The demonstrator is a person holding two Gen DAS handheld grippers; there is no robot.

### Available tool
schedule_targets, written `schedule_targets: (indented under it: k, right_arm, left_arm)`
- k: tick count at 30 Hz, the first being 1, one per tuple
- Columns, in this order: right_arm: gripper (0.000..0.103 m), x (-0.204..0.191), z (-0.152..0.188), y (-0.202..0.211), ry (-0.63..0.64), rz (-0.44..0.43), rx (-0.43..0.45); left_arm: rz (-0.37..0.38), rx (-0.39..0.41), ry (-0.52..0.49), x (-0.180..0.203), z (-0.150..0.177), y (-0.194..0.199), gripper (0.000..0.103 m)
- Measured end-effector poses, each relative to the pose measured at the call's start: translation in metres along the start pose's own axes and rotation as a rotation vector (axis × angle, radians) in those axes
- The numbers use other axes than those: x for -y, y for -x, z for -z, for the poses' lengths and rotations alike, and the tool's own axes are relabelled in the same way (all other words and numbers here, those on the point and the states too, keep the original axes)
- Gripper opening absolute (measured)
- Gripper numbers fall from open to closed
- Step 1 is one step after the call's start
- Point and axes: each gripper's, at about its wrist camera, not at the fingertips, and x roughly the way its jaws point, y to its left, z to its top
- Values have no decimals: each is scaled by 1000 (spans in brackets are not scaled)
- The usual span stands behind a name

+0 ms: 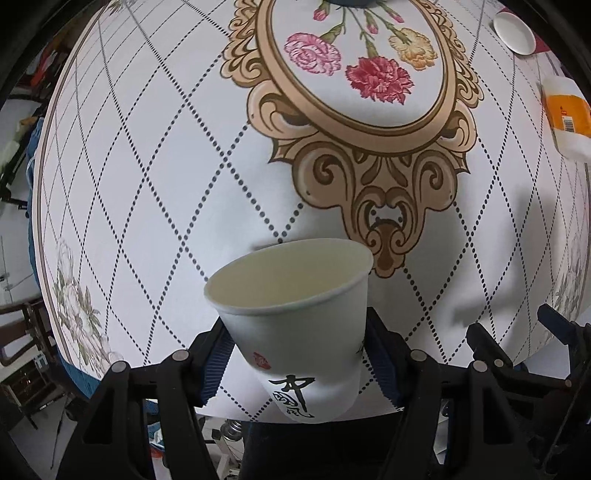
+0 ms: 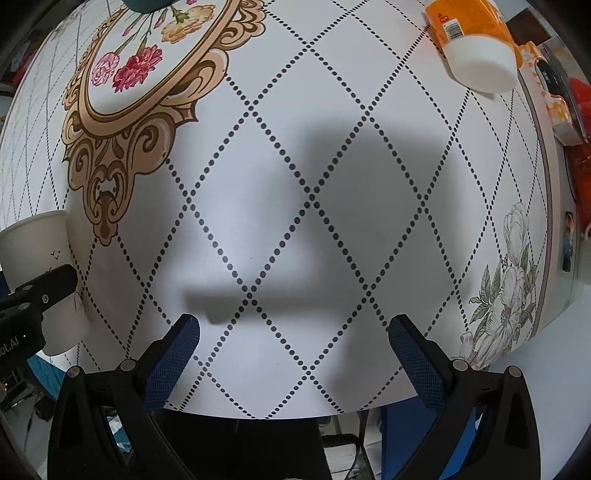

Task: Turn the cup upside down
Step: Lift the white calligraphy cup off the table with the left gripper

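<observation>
A white paper cup [image 1: 295, 325] with black brush characters and a red seal is held mouth up, slightly tilted, between the blue pads of my left gripper [image 1: 297, 354], above the near edge of the table. The cup is empty inside. In the right wrist view the same cup [image 2: 40, 258] shows at the far left with a black finger of the left gripper across it. My right gripper [image 2: 293, 332] is open and empty, hovering over the patterned tablecloth [image 2: 295, 184] near the table's front edge.
An orange and white tissue pack [image 1: 567, 114] lies at the right, also in the right wrist view [image 2: 469, 22] beside a white bowl [image 2: 484, 62]. A small white dish [image 1: 514, 32] sits far right. Boxes and red items [image 2: 569, 110] stand beyond the table's right edge.
</observation>
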Motion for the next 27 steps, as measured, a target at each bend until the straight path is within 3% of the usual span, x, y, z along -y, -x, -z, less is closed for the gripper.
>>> schedule_targets:
  k: [13, 23, 25, 26, 27]
  right_arm:
    - [103, 16, 11, 3, -15, 19, -12]
    - [103, 44, 17, 12, -39, 20, -12]
    - [103, 45, 16, 14, -39, 19, -12]
    - [103, 45, 15, 15, -40, 19, -11]
    - [103, 44, 14, 16, -40, 19, -11]
  left_arm:
    - [83, -15, -9, 51, -32, 7, 66]
    - [88, -2, -29, 77, -44, 15, 66]
    - [94, 11, -28, 75, -43, 20, 77]
    - [103, 16, -28, 78, -45, 23, 90]
    - [106, 22, -29, 81, -46, 27, 92]
